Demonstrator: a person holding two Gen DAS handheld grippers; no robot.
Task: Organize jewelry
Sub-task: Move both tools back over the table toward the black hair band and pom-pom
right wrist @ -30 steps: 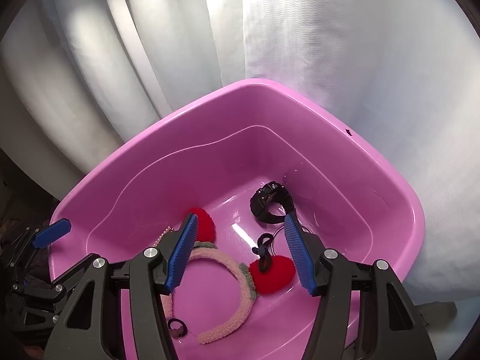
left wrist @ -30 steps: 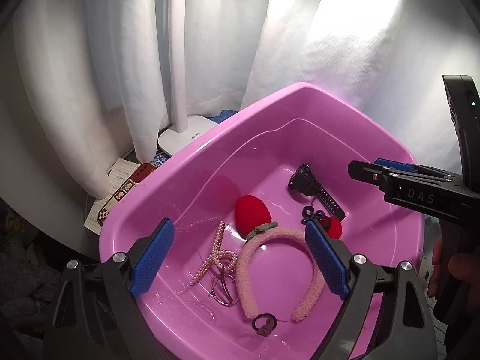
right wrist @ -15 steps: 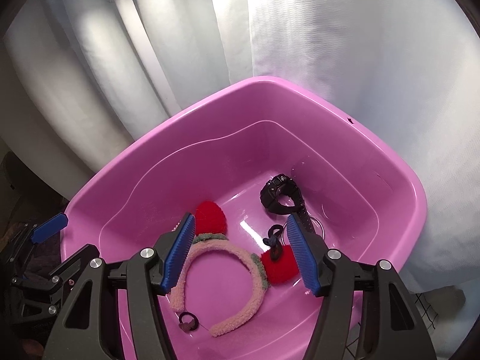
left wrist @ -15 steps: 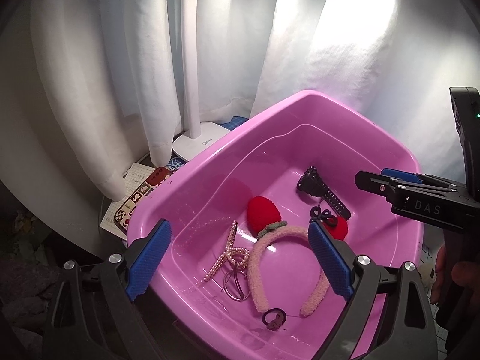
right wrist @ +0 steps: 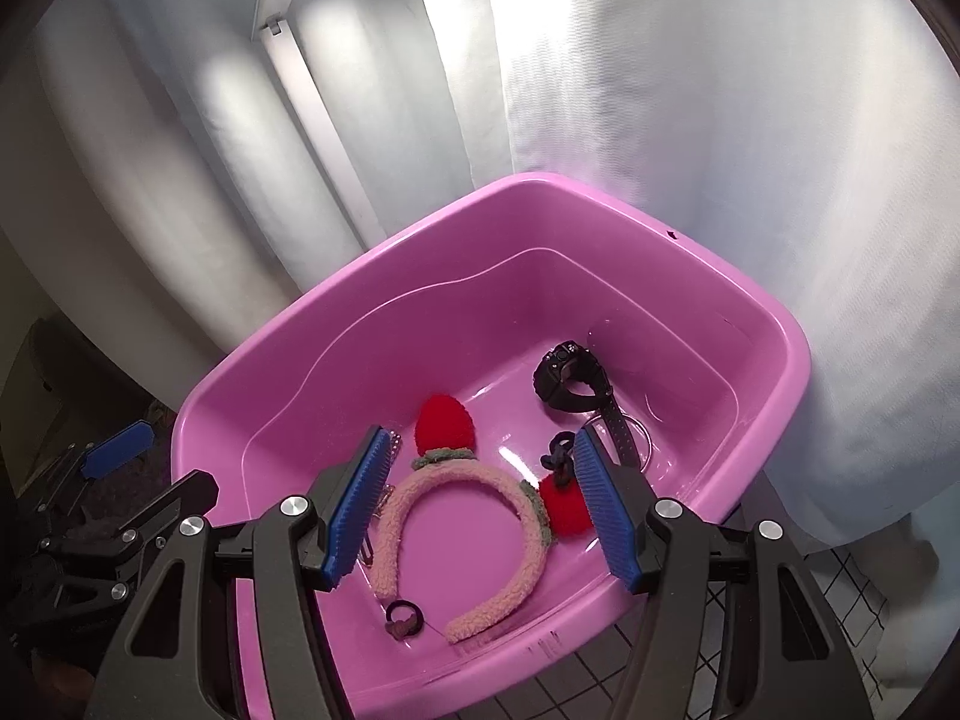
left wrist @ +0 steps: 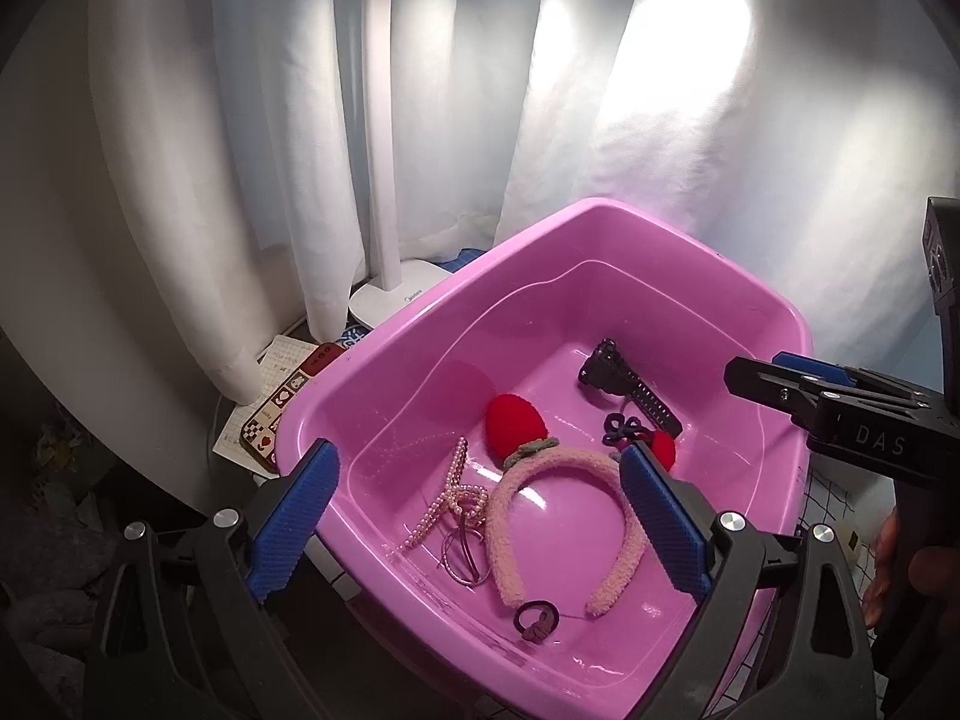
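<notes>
A pink plastic tub [left wrist: 600,228] [right wrist: 540,192] holds the jewelry. In it lie a fuzzy pink headband [left wrist: 510,516] [right wrist: 396,516] with two red pompoms, a black watch [left wrist: 624,381] [right wrist: 564,381], a pearl strand [left wrist: 447,501], thin wire hoops [left wrist: 459,558], a dark hair tie [left wrist: 536,618] [right wrist: 403,617] and a dark bow tie [left wrist: 621,427] [right wrist: 558,450]. My left gripper [left wrist: 480,504] is open and empty above the tub's near edge. My right gripper [right wrist: 480,498] is open and empty above the headband; it also shows in the left wrist view [left wrist: 840,402].
White curtains hang behind the tub. A white desk lamp [left wrist: 384,180] stands at the back left, with patterned cards [left wrist: 270,414] and papers beside its base. A tiled floor [right wrist: 840,588] shows at the lower right.
Both grippers have pulled back and up from the tub, so more of the tub and the lamp shows. Both stay open and empty. The jewelry has not moved.
</notes>
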